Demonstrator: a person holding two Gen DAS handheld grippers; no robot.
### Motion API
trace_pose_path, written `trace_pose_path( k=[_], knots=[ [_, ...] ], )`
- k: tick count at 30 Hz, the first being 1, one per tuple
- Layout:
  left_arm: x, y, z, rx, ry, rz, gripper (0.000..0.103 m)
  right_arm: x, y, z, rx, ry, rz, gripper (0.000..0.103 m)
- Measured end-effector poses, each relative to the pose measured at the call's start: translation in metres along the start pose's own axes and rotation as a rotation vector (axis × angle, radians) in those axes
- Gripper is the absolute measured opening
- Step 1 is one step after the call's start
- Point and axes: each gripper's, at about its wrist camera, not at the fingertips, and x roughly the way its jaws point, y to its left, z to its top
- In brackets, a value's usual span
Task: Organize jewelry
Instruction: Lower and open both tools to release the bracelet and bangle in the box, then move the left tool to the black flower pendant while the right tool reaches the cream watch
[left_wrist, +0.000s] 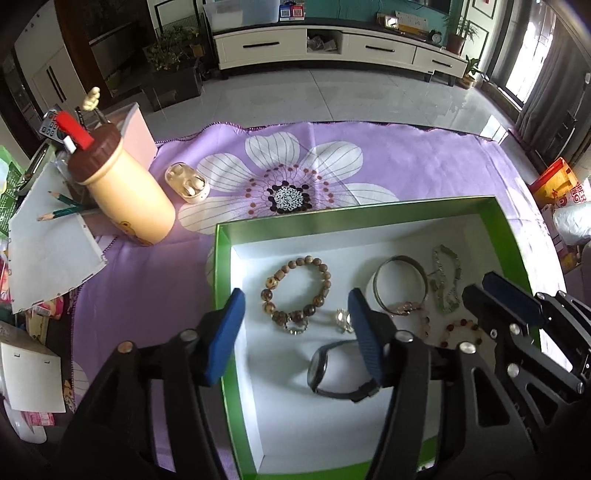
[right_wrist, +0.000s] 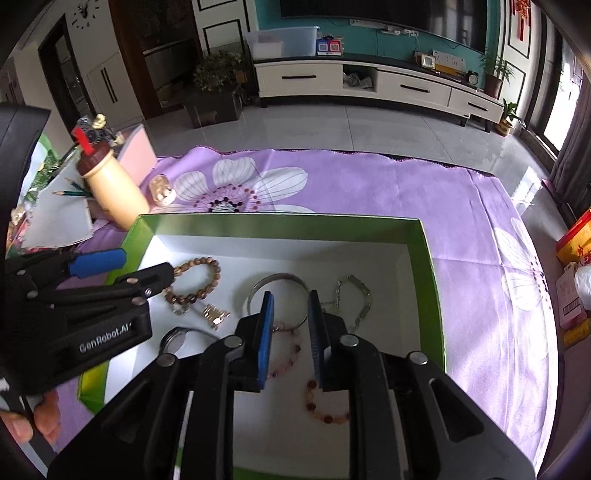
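Hand-held grippers (left_wrist: 295, 306) (right_wrist: 290, 314), roughly seven jewelry pieces.

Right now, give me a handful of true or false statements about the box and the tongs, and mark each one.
1. The wooden bead bracelet lies inside the green box. True.
2. The left tongs grip the watch. False: they are open and hold nothing.
3. The silver bangle sits outside the box. False: it lies inside.
4. The earbud case rests on the purple cloth. True.
5. The right tongs are empty. True.
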Motion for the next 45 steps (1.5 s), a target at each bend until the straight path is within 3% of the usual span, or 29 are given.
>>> trace_pose_path(
  k=[4,10,14,22,27,33,41,45],
  knots=[
    [-0.029,0.002,-0.017,0.005,-0.045,-0.031,0.071,-0.033,0.001,-0.020,-0.014,-0.051,0.038,0.036],
    [-0.070,-0.001,-0.060,0.028,-0.096,-0.086,0.077,-0.073,-0.007,-0.066,-0.035,-0.073,0.073,0.038],
    [-0.086,-0.009,-0.097,0.042,-0.084,-0.141,0.079,-0.088,-0.018,-0.101,-0.034,-0.056,0.089,0.039],
    [-0.076,-0.030,-0.155,0.110,0.001,-0.175,0.083,-0.092,-0.027,-0.160,-0.066,-0.004,0.100,0.043],
    [-0.056,-0.036,-0.178,0.100,0.006,-0.175,0.083,-0.088,-0.022,-0.186,-0.113,-0.009,0.098,0.043],
    [-0.036,-0.034,-0.204,0.035,0.045,-0.247,0.083,-0.075,-0.018,-0.193,-0.165,-0.016,0.095,0.043],
    [-0.029,-0.036,-0.202,0.068,0.041,-0.216,0.083,-0.046,-0.019,-0.179,-0.223,0.015,0.084,0.043],
    [-0.025,-0.042,-0.196,0.091,0.041,-0.202,0.083,-0.035,-0.017,-0.178,-0.274,0.046,0.074,0.028]
  ],
)
